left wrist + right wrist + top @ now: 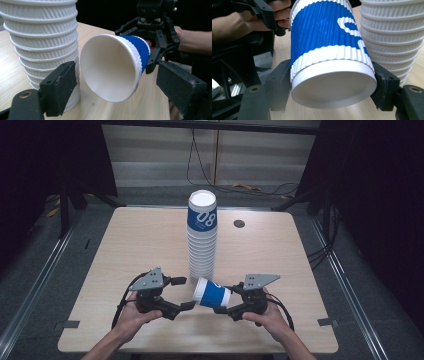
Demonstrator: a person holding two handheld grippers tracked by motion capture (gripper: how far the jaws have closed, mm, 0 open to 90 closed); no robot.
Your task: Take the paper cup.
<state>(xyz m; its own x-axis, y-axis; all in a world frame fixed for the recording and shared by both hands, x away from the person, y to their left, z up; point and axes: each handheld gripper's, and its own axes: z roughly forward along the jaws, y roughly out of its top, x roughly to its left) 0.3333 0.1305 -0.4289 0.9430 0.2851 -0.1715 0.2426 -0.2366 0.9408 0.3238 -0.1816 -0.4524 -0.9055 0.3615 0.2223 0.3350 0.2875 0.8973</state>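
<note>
A tall stack of ribbed white paper cups (202, 240), its top cup printed blue, stands upside down at the table's middle. My right gripper (227, 299) is shut on the base end of a single blue-and-white cup (212, 293), held on its side just above the table. In the right gripper view, the pads (280, 85) press on both sides of the cup (329, 50) near its bottom. The cup's open mouth (112, 67) faces my left gripper (117, 85). That gripper stands open, one jaw on each side of the rim, apart from it. The stack (42, 42) is close beside the left jaw.
The wooden table (130, 245) has a small dark round hole (239, 223) behind the stack on the right. Black cables (240, 182) run over the floor beyond the far edge. Dark curtains hang on both sides. A person's hands hold both grippers near the front edge.
</note>
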